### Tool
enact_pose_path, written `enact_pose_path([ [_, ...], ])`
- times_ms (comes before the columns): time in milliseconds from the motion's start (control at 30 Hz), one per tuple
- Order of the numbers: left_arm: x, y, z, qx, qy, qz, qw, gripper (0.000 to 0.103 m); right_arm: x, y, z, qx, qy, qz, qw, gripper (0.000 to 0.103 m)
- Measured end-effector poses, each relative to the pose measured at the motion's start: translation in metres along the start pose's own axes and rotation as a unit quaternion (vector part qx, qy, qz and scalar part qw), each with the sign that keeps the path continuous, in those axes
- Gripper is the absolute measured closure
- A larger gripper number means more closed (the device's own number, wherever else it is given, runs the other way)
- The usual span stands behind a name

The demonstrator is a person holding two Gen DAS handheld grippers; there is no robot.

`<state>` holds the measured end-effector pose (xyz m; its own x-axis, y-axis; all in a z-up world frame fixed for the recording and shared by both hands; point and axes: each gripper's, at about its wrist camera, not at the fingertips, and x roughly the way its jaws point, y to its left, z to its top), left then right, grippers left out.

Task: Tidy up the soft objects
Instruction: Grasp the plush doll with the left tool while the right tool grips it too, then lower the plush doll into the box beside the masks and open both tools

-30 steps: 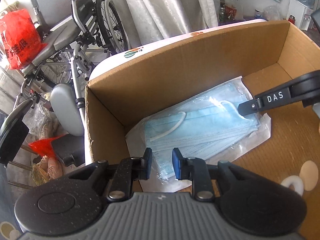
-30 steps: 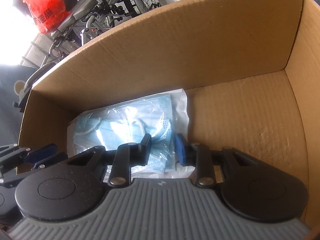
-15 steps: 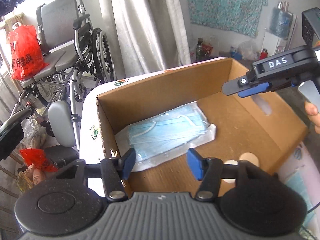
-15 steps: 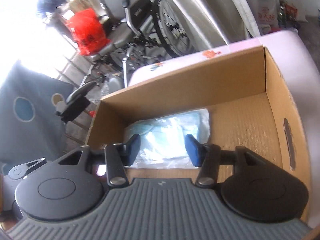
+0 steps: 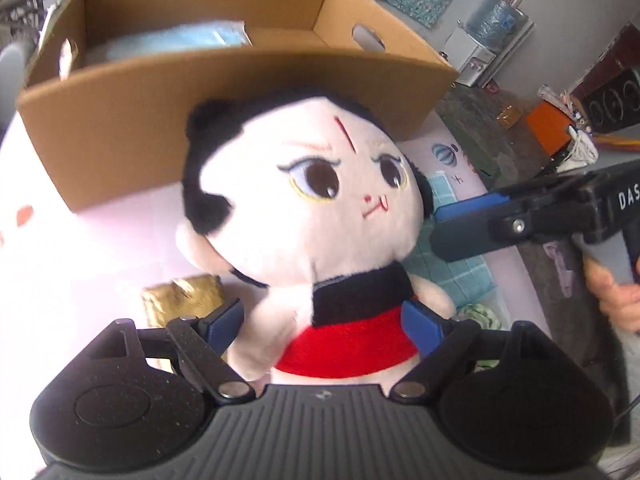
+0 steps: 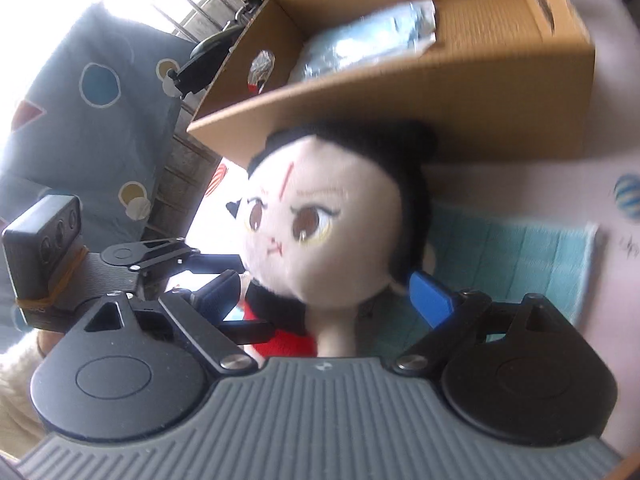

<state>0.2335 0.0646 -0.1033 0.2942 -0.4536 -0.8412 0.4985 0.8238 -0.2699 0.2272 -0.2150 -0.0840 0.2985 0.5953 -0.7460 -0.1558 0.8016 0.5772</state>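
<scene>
Left wrist: both grippers' jaws just opened wide, straddling plush doll [image 5: 304,208] unpressed

Cardboard box [image 5: 224,92] wall right behind doll [image 5: 304,196]

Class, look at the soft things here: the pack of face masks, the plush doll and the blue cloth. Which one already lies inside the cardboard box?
The pack of face masks lies in the cardboard box. The plush doll and the blue cloth are outside it.
</scene>
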Motion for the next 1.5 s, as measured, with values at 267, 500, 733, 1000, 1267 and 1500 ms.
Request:
enact_pose_path([
  [267, 0.033, 0.000, -0.009, -0.054, -0.003, -0.039, 0.9978, 0.028, 0.023, -0.010, -0.023, 0.044, -0.046, 0.022, 0.998, 0.036],
  [500, -0.005, -0.013, -0.010, -0.044, -0.043, -0.054, 0.9967, 0.029, -0.012, 0.003, -0.027, 0.054, -0.094, 0.042, 0.993, 0.037],
  [733, -0.060, -0.041, 0.027, -0.003, -0.120, -0.070, 0.9903, 0.029, -0.088, 0.036, -0.005, -0.006, -0.186, 0.039, 0.982, 0.037],
  [1000, -0.038, -0.024, 0.160, 0.013, -0.148, -0.055, 0.9873, 0.029, -0.092, 0.015, 0.139, -0.033, -0.221, -0.044, 0.974, 0.039],
  [1267, 0.093, 0.018, 0.254, -0.034, -0.052, -0.042, 0.9972, 0.030, 0.009, -0.039, 0.248, 0.002, -0.102, -0.162, 0.982, 0.051],
  [1500, 0.147, 0.035, 0.260, -0.068, 0.039, -0.057, 0.9953, 0.027, 0.048, -0.043, 0.246, -0.005, -0.058, -0.194, 0.979, 0.050],
])
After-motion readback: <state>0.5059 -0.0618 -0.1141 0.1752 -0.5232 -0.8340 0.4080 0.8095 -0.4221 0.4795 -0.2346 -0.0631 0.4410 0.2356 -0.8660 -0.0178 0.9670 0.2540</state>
